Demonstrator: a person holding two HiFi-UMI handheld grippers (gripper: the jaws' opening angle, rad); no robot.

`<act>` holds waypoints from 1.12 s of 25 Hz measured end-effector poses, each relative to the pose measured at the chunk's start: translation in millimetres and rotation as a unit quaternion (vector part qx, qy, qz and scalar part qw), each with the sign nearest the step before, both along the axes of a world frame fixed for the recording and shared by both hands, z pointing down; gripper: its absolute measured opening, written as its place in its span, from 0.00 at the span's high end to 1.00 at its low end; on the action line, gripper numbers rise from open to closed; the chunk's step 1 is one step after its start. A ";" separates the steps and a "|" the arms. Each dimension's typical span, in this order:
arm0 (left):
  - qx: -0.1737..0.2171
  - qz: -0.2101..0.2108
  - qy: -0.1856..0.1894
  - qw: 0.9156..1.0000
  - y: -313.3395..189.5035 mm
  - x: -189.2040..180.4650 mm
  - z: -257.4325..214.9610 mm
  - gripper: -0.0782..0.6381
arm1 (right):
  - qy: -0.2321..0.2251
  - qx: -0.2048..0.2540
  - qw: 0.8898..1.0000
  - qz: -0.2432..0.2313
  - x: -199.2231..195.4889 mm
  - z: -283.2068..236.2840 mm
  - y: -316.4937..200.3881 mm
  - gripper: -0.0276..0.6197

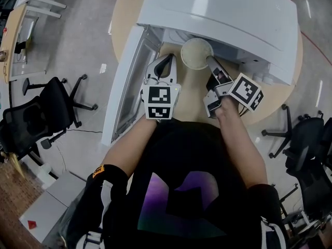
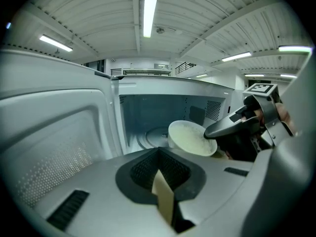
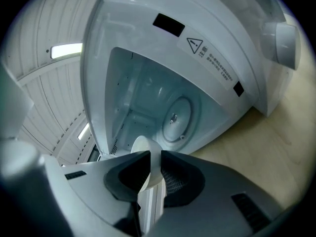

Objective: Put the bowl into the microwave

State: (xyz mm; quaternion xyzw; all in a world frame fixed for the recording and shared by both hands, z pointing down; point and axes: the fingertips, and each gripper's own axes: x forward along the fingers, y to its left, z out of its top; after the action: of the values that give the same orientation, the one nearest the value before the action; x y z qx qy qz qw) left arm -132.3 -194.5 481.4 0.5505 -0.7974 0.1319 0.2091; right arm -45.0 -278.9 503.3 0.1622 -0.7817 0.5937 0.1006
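Listener: Bowl point(image 1: 196, 53) location, please?

Describer: Pale round bowl point(image 2: 190, 138), mouth upward, at the open front of a white microwave point(image 1: 223, 9), at twelve o'clock from the person in the head view. It sits right at the threshold. I judge it is not yet set down inside.

Listener: What holds it?

Describer: Right gripper point(image 1: 211, 64). Its jaws are clenched on the bowl's rim at the five o'clock side, and the right gripper view point(image 3: 154, 157) shows the white rim point(image 3: 142, 144) pinched between them. The left gripper point(image 1: 167, 61) sits just beside the bowl at its eight o'clock, with its jaws point(image 2: 159, 149) closed together on nothing.

Listener: Which way is in?

Describer: Straight ahead, twelve o'clock. Beyond the bowl the cavity gapes, with a round turntable point(image 3: 175, 117) on its floor. The door point(image 1: 127, 82) stands open toward nine o'clock, clear of the path. A light wooden worktop point(image 1: 189, 97) carries the microwave. My reading: the right gripper alone makes this move, carrying the bowl forward over the turntable and lowering it level.
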 end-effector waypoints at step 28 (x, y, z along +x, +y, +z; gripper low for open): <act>-0.026 -0.001 -0.017 1.000 -40.5 -31.9 8.8 0.82 | -0.042 -0.029 0.989 0.142 -41.9 27.7 -53.6 0.84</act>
State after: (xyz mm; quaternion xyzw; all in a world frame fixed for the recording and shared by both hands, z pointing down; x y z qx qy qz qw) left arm -164.2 -235.0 490.2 0.5418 -0.7977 0.1622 0.2096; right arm -86.9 -332.5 531.0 0.2436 -0.7369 0.6305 -0.0130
